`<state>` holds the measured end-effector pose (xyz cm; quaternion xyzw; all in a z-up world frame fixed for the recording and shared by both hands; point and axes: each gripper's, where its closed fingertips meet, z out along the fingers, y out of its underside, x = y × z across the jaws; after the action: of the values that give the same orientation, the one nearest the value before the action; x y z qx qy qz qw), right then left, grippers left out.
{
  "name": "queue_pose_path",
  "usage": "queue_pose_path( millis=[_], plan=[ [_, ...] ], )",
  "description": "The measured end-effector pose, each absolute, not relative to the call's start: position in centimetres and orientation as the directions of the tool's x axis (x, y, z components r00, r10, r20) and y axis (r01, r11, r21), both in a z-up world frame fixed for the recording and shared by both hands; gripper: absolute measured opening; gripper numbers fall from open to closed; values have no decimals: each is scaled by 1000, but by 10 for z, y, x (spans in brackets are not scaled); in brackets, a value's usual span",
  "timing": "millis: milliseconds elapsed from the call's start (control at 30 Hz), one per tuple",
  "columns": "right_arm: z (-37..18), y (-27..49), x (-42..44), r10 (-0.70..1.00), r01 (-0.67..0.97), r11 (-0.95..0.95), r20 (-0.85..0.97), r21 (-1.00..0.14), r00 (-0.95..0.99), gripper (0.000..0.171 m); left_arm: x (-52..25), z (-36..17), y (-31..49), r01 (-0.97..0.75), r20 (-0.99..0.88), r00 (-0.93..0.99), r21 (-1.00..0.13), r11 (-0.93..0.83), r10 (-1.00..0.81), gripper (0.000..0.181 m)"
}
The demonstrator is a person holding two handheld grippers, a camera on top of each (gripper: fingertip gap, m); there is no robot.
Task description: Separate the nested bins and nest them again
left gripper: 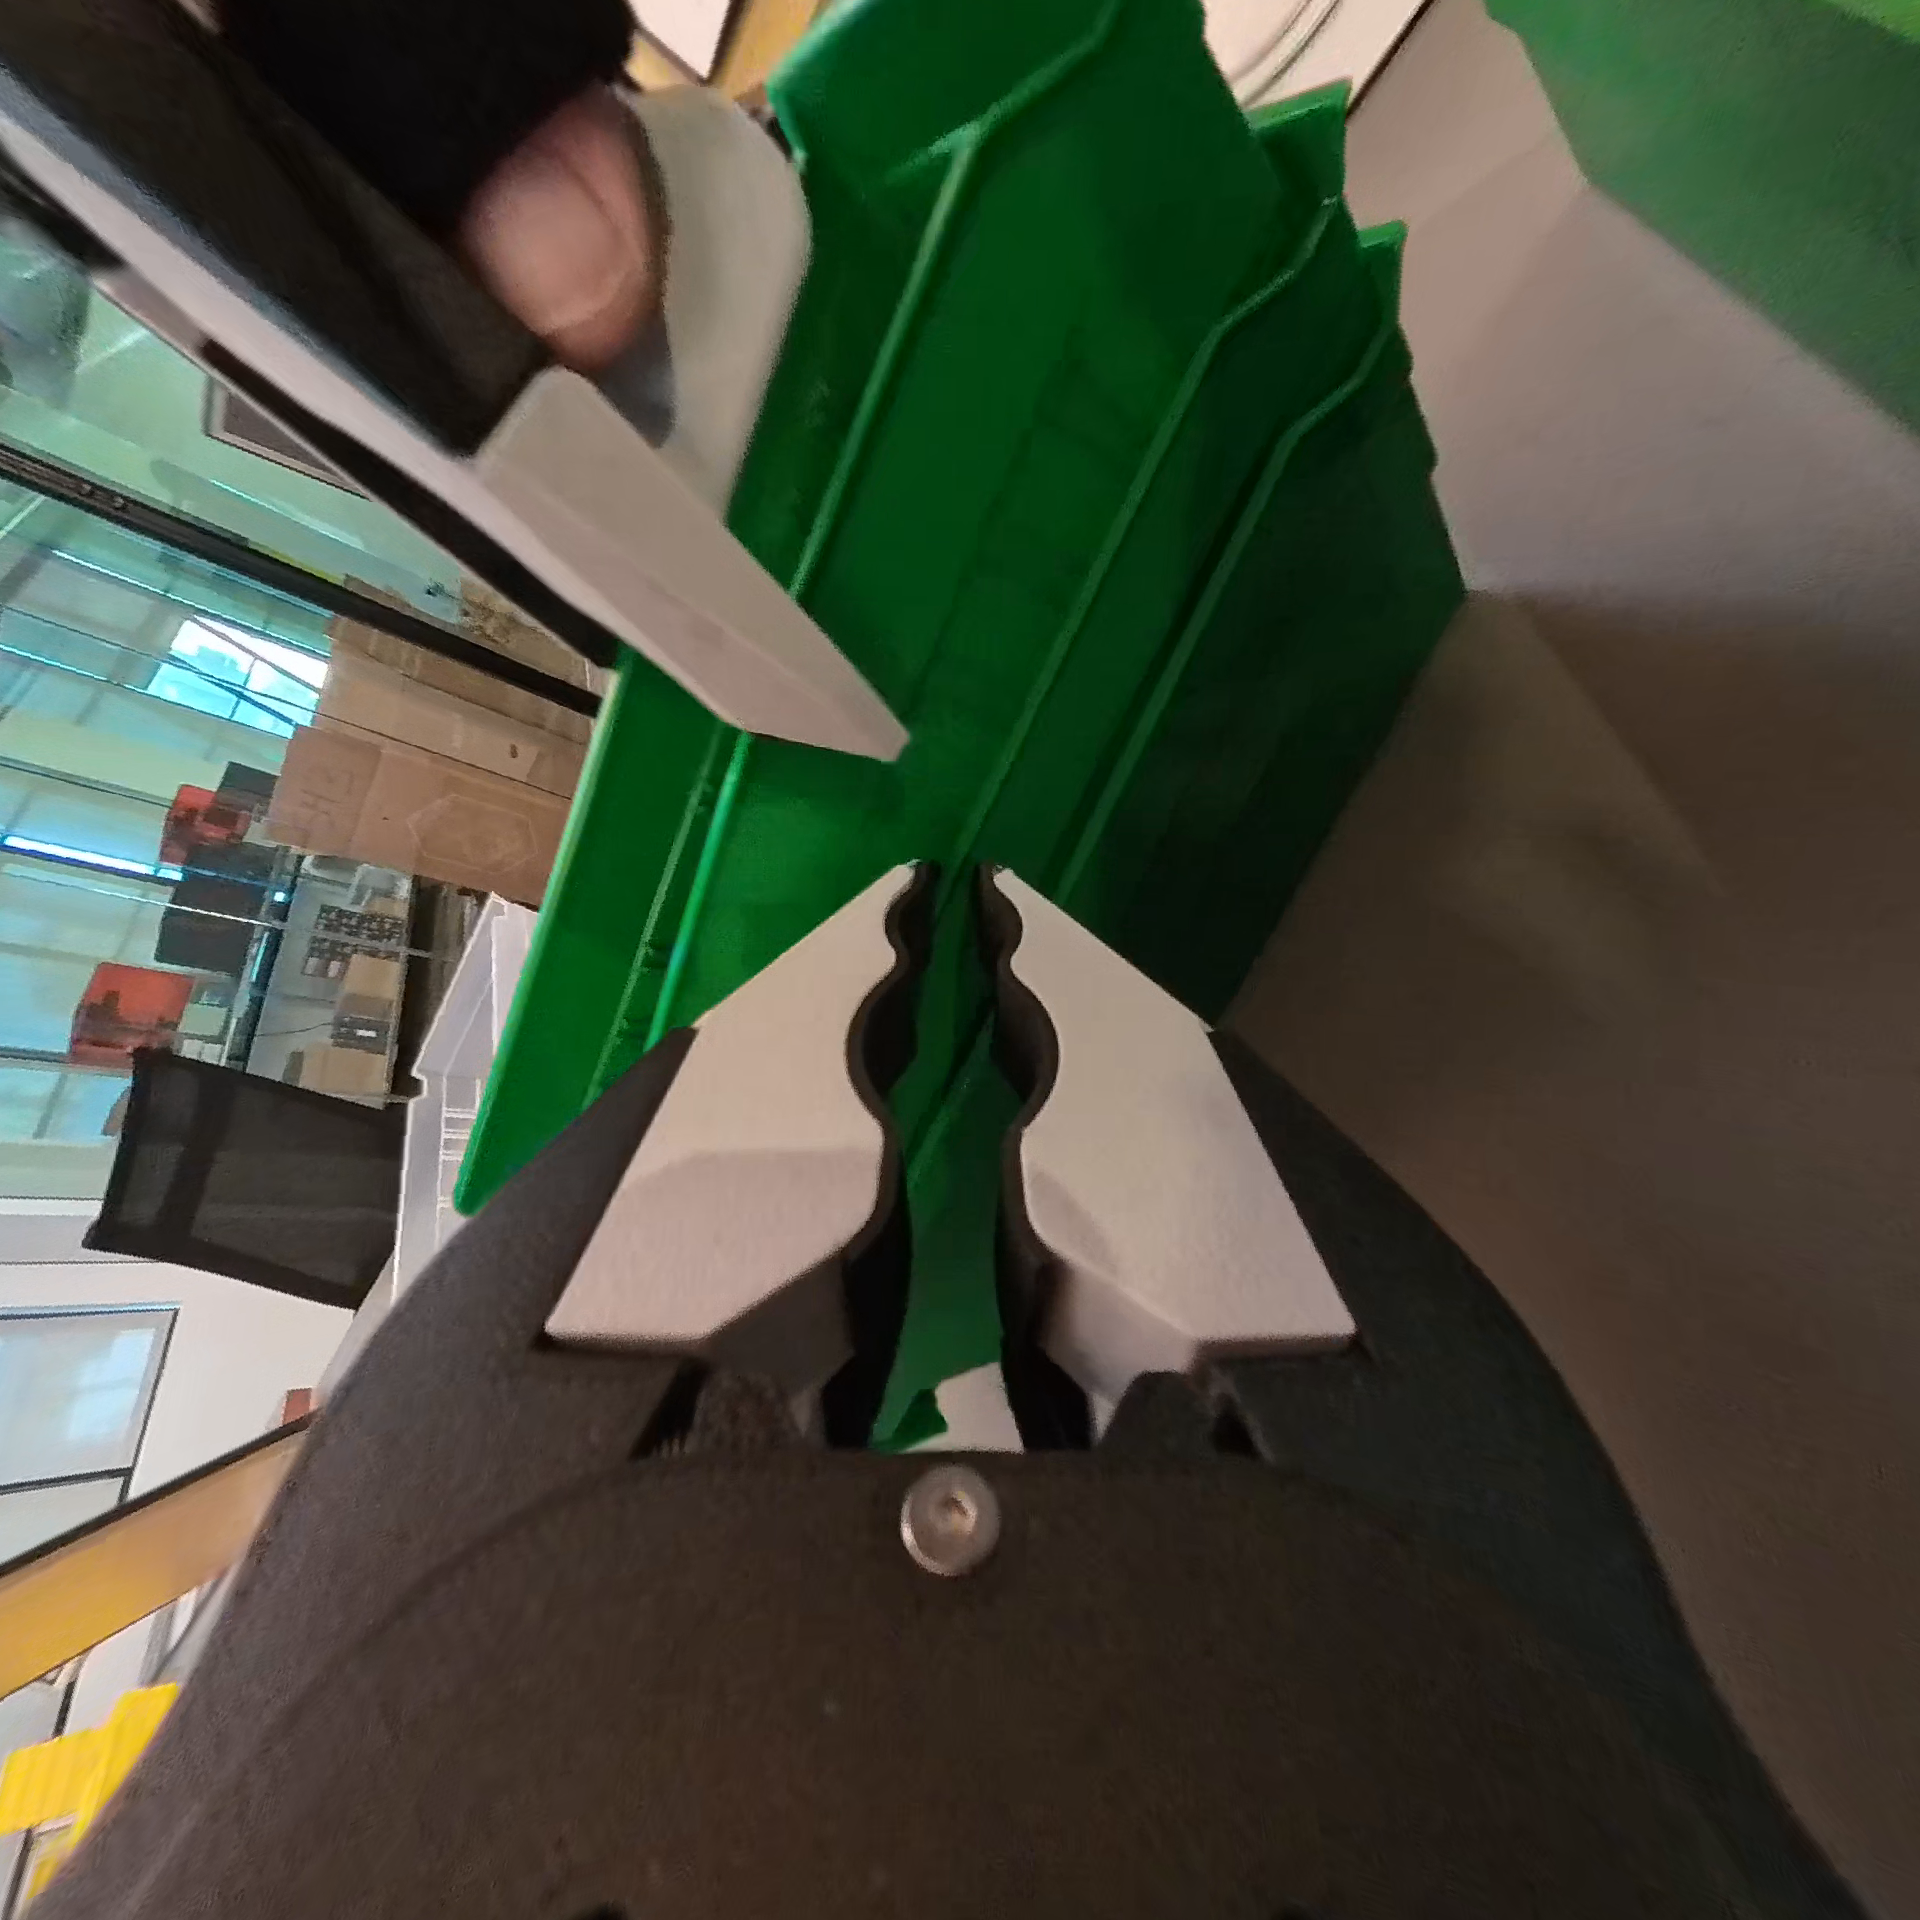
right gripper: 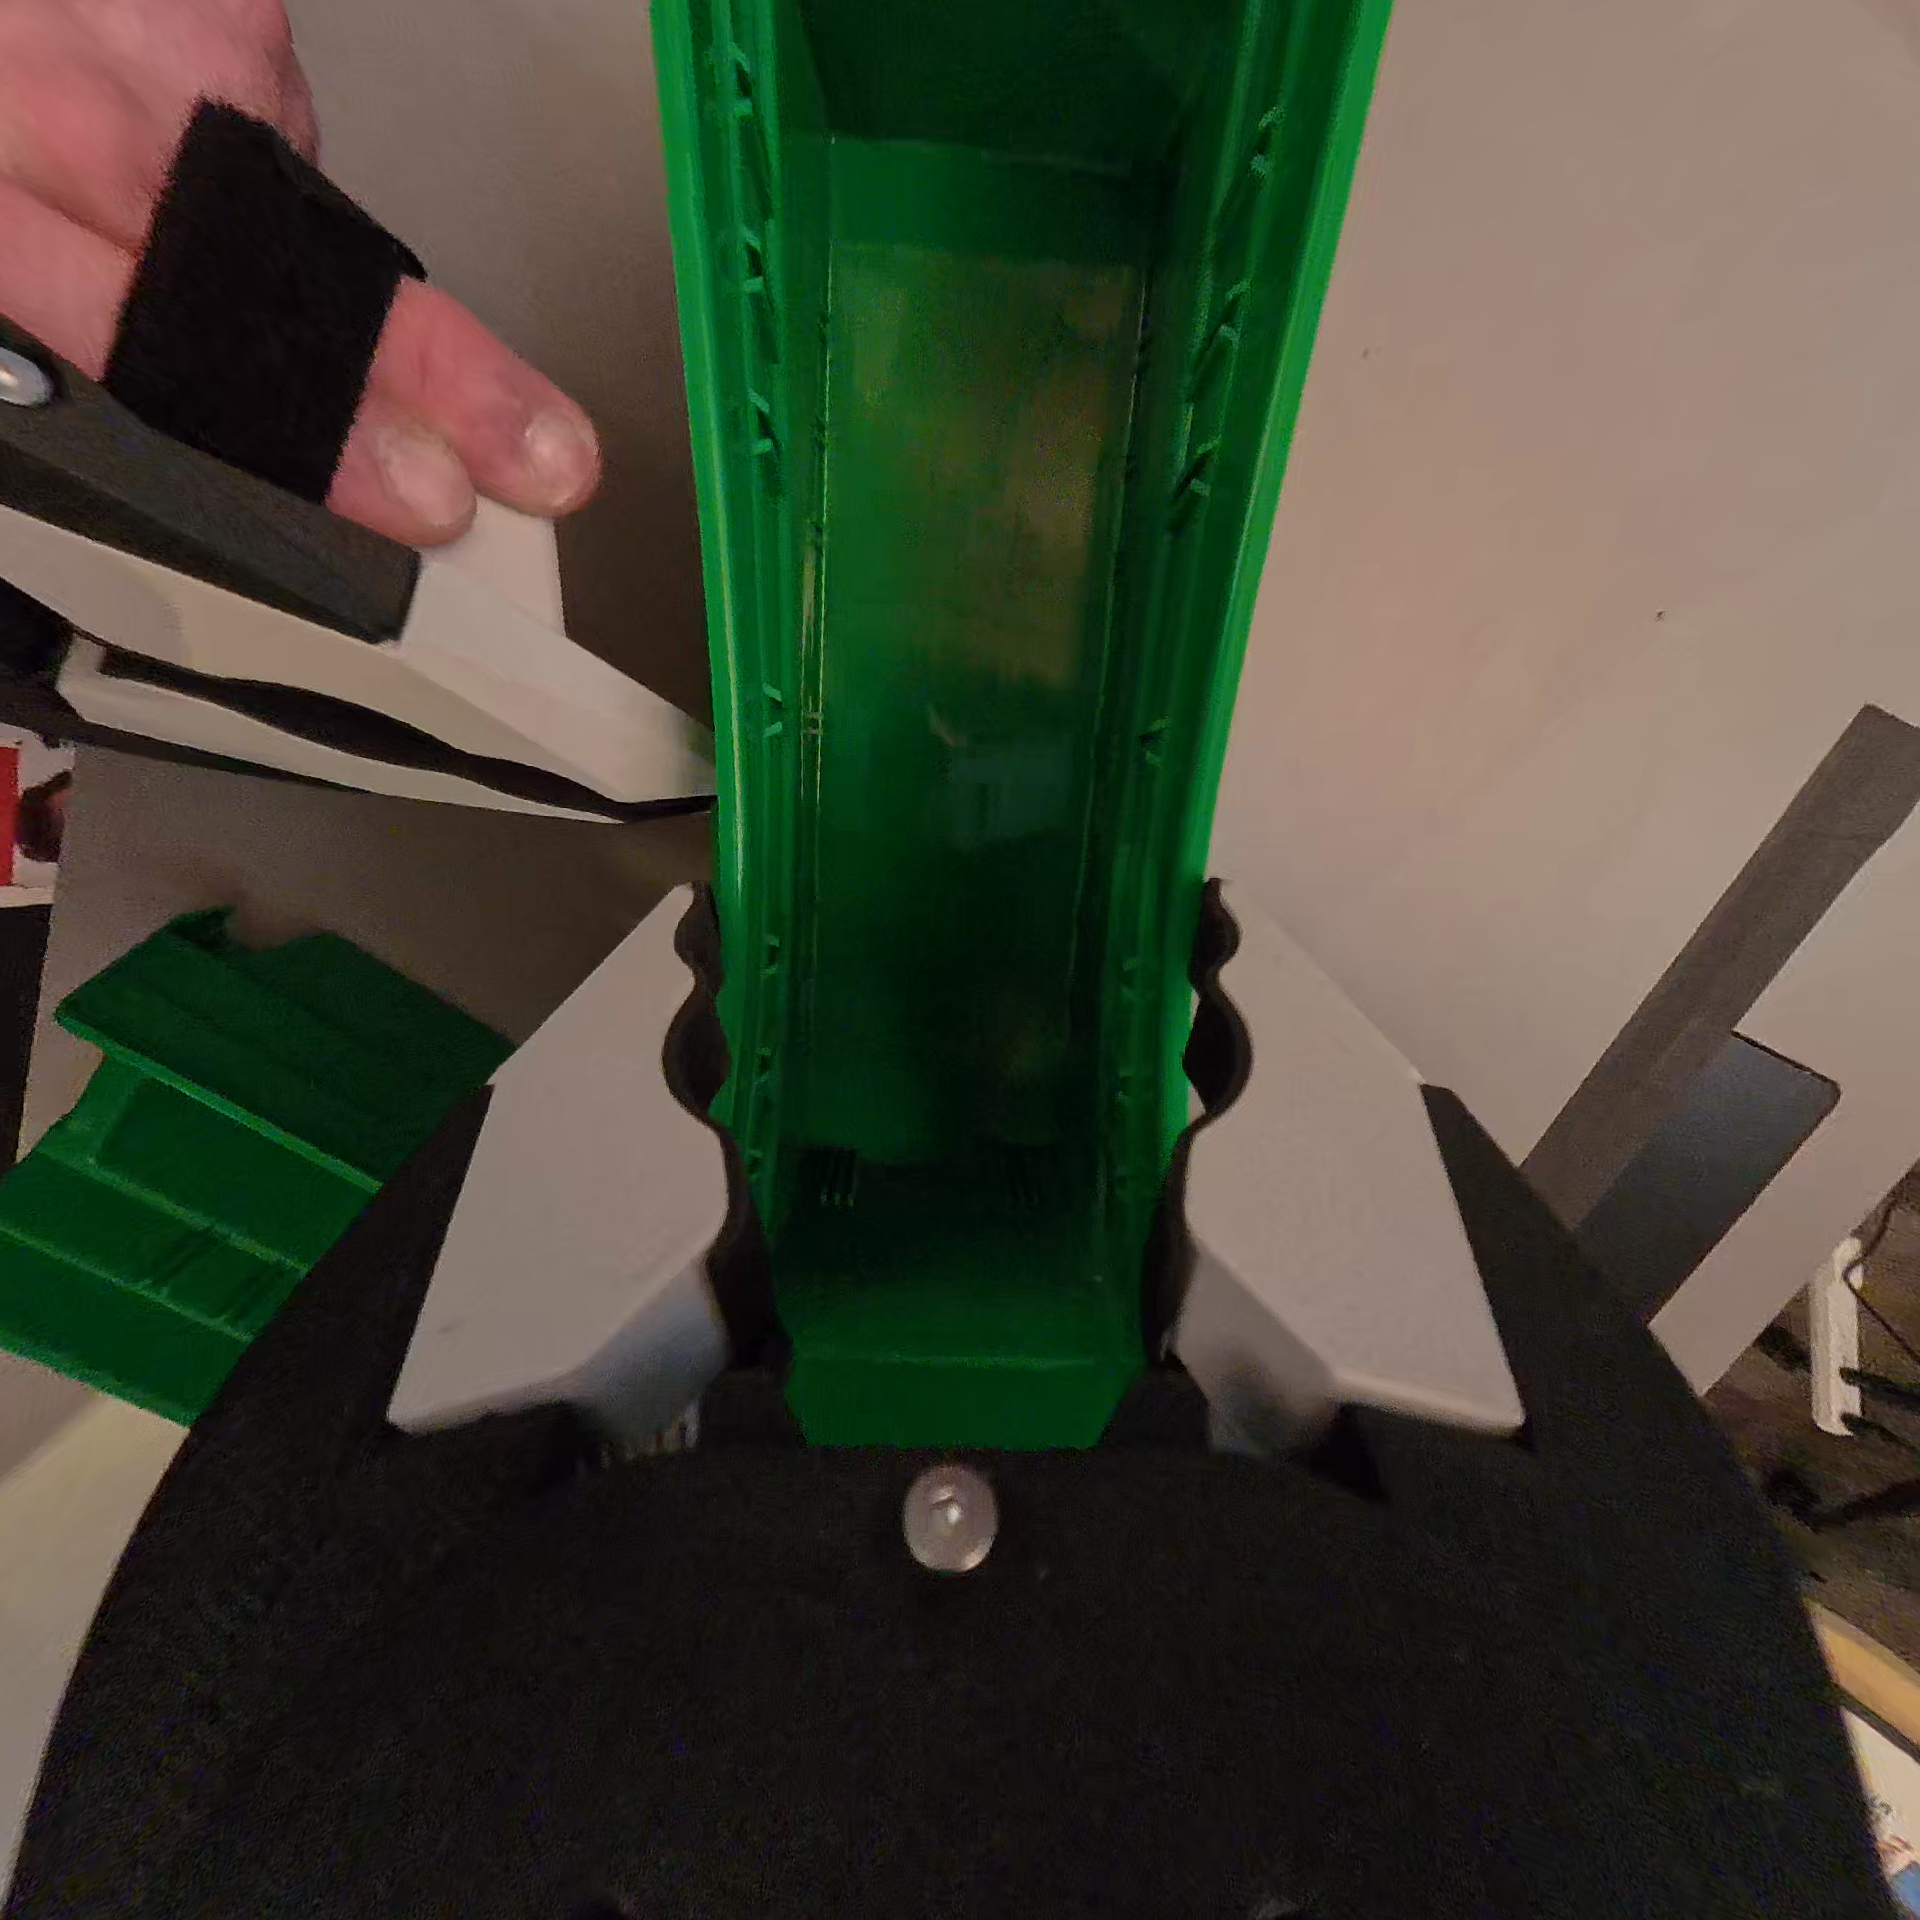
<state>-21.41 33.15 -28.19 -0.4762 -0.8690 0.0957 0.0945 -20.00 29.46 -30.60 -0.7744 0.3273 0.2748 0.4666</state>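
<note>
A stack of nested green bins (right gripper: 977, 623) fills the middle of the right wrist view, its open inside facing me. My right gripper (right gripper: 954, 894) is shut on it, one finger on each outer side of its near end. My left gripper (right gripper: 686, 795) comes in from the left and pinches the stack's left rim. In the left wrist view, my left gripper (left gripper: 956, 873) is shut on a thin green rim of the stack (left gripper: 1039, 520), whose stepped rims run away from me. The right gripper (left gripper: 623, 582) and a hand show at upper left.
Another green bin (right gripper: 208, 1143) lies on the beige table (right gripper: 1507, 416) at lower left of the right wrist view; a blurred green shape (left gripper: 1714, 156) shows at upper right of the left wrist view. A dark flat board (right gripper: 1714, 987) leans at right. Shelves and boxes (left gripper: 416, 790) stand far off.
</note>
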Motion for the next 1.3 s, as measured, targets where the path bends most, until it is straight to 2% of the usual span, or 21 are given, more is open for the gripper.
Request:
queue_pose_path(
  millis=[100, 233, 533, 800, 967, 1067, 1300],
  plan=[
    [-263, 329, -222, 856, 805, 504, 54, -312, -514, 90, -202, -305, 297, -761, -728, 638, -544, -355, -252, 6],
    [-259, 329, -224, 844, 801, 528, 66, -282, -533, 93, -203, -305, 300, -760, -724, 639, -541, -361, -258, 6],
    [-217, 332, -223, 855, 775, 495, 59, -392, -516, 92, -204, -305, 300, -755, -718, 645, -548, -360, -260, 6],
    [-217, 353, -179, 860, 806, 499, 67, -318, -506, 93, -205, -305, 300, -756, -718, 644, -544, -364, -263, 6],
    [-207, 364, -151, 882, 817, 455, 55, -355, -468, 92, -205, -305, 301, -755, -718, 645, -546, -364, -260, 6],
    [-209, 372, -129, 889, 832, 445, 54, -331, -454, 93, -205, -305, 300, -755, -717, 645, -545, -366, -263, 6],
    [-223, 379, -103, 890, 858, 456, 84, -236, -449, 116, -206, -305, 300, -757, -722, 640, -535, -374, -263, 6]
  ],
)
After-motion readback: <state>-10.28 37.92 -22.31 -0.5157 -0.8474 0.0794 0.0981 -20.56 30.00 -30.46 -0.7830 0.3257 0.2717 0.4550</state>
